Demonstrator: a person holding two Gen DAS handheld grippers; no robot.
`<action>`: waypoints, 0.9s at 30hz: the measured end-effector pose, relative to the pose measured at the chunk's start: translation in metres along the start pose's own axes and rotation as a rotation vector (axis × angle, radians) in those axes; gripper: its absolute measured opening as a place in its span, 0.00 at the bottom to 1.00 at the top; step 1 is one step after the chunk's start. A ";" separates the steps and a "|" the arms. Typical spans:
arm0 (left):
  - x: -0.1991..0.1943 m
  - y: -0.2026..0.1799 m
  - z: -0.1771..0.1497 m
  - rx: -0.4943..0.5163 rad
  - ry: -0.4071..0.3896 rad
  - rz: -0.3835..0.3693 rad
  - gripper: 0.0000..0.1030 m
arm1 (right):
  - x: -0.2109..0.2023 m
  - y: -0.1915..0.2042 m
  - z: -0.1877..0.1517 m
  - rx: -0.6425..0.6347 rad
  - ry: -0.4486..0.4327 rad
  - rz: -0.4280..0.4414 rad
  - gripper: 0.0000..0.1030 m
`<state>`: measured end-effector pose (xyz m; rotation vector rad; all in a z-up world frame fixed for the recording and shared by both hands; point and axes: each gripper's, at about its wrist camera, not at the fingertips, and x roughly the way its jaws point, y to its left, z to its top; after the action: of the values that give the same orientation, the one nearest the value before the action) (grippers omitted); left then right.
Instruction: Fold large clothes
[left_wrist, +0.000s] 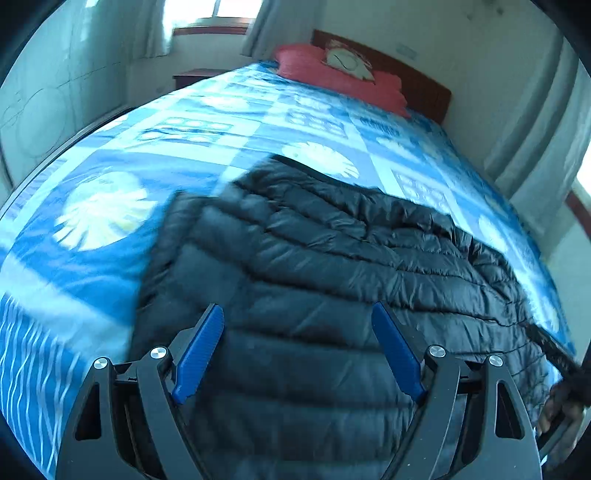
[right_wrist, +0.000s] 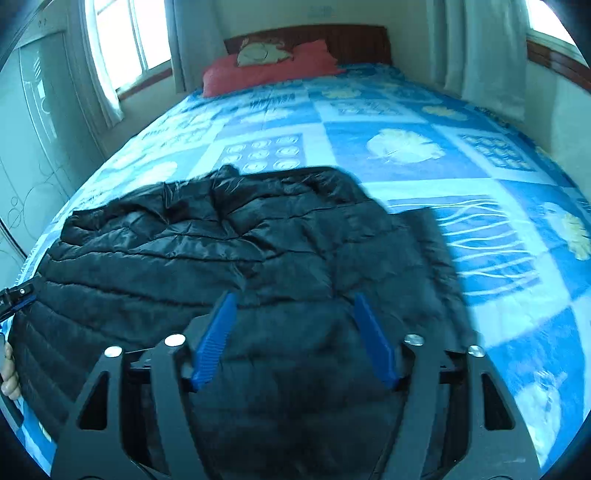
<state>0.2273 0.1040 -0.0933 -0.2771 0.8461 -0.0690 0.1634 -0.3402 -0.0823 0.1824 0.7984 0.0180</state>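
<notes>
A black quilted puffer jacket (left_wrist: 332, 266) lies spread on the bed's blue patterned cover, also in the right wrist view (right_wrist: 207, 243). My left gripper (left_wrist: 297, 314) is open, blue pads wide apart, hovering just above the jacket's near part. My right gripper (right_wrist: 293, 301) is open too, above the jacket's near right part. Neither holds fabric. The other gripper shows at the far right edge of the left view (left_wrist: 561, 365) and the far left edge of the right view (right_wrist: 14, 295).
The bed (right_wrist: 424, 158) fills both views, with a red pillow (right_wrist: 266, 70) and wooden headboard (right_wrist: 354, 40) at the far end. Curtains and windows stand behind and to the sides. A wardrobe (right_wrist: 33, 122) is on the left.
</notes>
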 end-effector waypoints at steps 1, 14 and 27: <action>-0.011 0.008 -0.005 -0.024 -0.016 -0.004 0.79 | -0.012 -0.010 -0.007 0.021 -0.006 0.002 0.71; -0.072 0.089 -0.095 -0.384 0.006 -0.095 0.80 | -0.047 -0.091 -0.093 0.345 0.065 0.033 0.73; -0.054 0.078 -0.101 -0.342 -0.007 -0.058 0.53 | -0.037 -0.066 -0.096 0.287 0.069 0.026 0.52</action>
<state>0.1122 0.1666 -0.1378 -0.6226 0.8412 0.0231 0.0653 -0.3934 -0.1330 0.4657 0.8653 -0.0665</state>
